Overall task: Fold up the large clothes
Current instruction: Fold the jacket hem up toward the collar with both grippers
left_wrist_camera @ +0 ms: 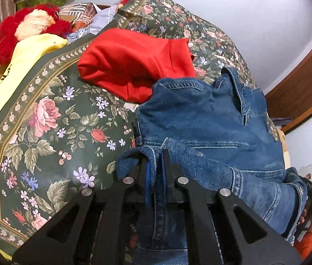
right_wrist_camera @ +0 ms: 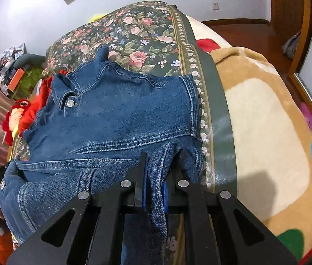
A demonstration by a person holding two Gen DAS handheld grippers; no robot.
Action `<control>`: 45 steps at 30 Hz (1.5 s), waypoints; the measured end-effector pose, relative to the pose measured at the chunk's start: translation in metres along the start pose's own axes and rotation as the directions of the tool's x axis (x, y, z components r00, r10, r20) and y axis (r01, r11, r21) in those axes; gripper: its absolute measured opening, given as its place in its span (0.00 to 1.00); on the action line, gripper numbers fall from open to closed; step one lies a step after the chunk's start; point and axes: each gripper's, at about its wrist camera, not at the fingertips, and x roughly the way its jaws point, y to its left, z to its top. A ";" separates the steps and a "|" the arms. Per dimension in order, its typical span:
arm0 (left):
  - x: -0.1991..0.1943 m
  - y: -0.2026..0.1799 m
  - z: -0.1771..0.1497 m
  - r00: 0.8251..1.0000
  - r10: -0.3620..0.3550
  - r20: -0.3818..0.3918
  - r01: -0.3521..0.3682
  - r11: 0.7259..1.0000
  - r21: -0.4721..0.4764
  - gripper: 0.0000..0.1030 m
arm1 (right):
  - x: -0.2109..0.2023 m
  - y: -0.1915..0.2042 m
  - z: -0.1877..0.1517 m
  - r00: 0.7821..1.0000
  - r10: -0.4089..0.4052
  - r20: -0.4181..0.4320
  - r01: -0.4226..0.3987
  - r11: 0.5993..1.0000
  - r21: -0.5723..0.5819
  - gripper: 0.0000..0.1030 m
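A floral bedspread (left_wrist_camera: pixel 45 119) covers the bed. At its far edge lie a red plush toy (left_wrist_camera: pixel 30 24) and a yellow cloth (left_wrist_camera: pixel 21 66); a tan blanket (right_wrist_camera: pixel 266 114) lies beside it.

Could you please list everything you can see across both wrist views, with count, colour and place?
blue denim jacket: one, blue, on the bed, pinched at two spots
floral bedspread: one, dark green with pink roses, covering the bed
red folded garment: one, red, beyond the jacket
yellow cloth: one, yellow, left edge of the bed
red plush toy: one, red and cream, behind the yellow cloth
tan fleece blanket: one, tan and cream, right of the bedspread
wall socket: one, white, on the wall
left gripper: one, black, jaws shut on the jacket
right gripper: one, black, jaws shut on the jacket
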 end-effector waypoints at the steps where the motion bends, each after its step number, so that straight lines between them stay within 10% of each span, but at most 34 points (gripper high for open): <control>1: -0.002 0.000 0.001 1.000 0.000 -0.004 0.000 1.000 0.002 0.09 | -0.004 0.002 0.000 1.000 -0.004 0.008 0.004 1.000 -0.004 0.09; 5: -0.012 -0.003 0.002 1.000 -0.003 -0.016 0.003 1.000 0.012 0.14 | -0.018 0.009 0.002 0.999 -0.030 0.011 0.031 0.999 -0.036 0.15; 12: -0.038 -0.009 -0.008 1.000 -0.022 0.001 0.022 0.999 0.025 0.41 | -0.048 0.017 -0.008 0.999 -0.026 0.034 0.028 0.998 -0.051 0.66; 21: -0.075 -0.021 -0.032 0.998 0.037 0.053 -0.044 0.991 0.123 0.66 | -0.075 0.031 -0.037 1.000 -0.030 0.009 0.030 0.990 -0.136 0.79; 29: -0.051 -0.006 -0.067 0.996 -0.037 -0.080 0.046 0.992 0.117 0.81 | -0.063 0.022 -0.066 0.996 -0.024 -0.085 0.013 0.992 -0.127 0.80; 37: 0.011 0.016 -0.085 0.935 -0.265 -0.235 0.238 0.961 -0.140 0.81 | -0.038 0.001 -0.073 0.979 0.090 -0.182 -0.084 0.996 0.041 0.80; 40: 0.015 0.013 -0.083 0.939 -0.264 -0.219 0.232 0.959 -0.160 0.81 | -0.028 -0.001 -0.072 0.973 0.136 -0.184 -0.119 0.988 0.101 0.79; 45: 0.004 -0.006 -0.081 0.964 -0.185 -0.193 0.180 0.983 -0.045 0.56 | -0.026 0.012 -0.074 0.979 0.157 -0.126 -0.149 0.986 0.072 0.45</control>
